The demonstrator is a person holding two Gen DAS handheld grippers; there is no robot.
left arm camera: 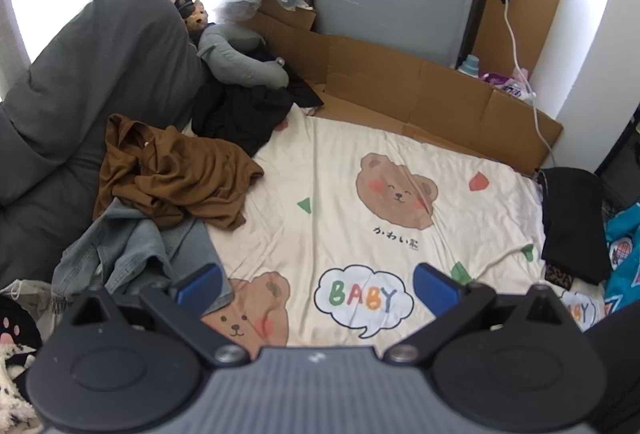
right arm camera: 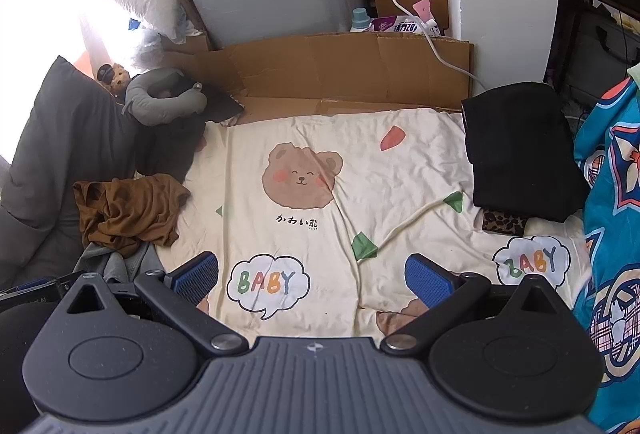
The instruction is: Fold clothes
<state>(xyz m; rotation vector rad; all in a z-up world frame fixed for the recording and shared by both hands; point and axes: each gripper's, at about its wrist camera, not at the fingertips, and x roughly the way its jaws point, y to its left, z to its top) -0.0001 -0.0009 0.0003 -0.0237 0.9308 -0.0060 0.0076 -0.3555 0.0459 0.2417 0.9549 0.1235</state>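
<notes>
A crumpled brown garment [left arm camera: 172, 174] lies on the left of the cream bear-print sheet [left arm camera: 360, 138], on top of a blue denim garment [left arm camera: 132, 254]; the brown one also shows in the right wrist view [right arm camera: 124, 210]. A crumpled black garment [left arm camera: 244, 110] lies behind them. A folded black garment [right arm camera: 520, 158] rests at the sheet's right edge, seen too in the left wrist view [left arm camera: 576, 222]. My left gripper [left arm camera: 318, 284] is open and empty above the sheet's front. My right gripper [right arm camera: 312, 276] is open and empty above the sheet.
A dark grey duvet [left arm camera: 80, 94] is piled on the left. A grey neck pillow [right arm camera: 164, 98] and small teddy [right arm camera: 116, 76] sit at the back left. Cardboard [right arm camera: 340, 70] lines the back. A white cable [right arm camera: 404, 6] hangs there. A blue patterned cloth [right arm camera: 612, 218] lies right.
</notes>
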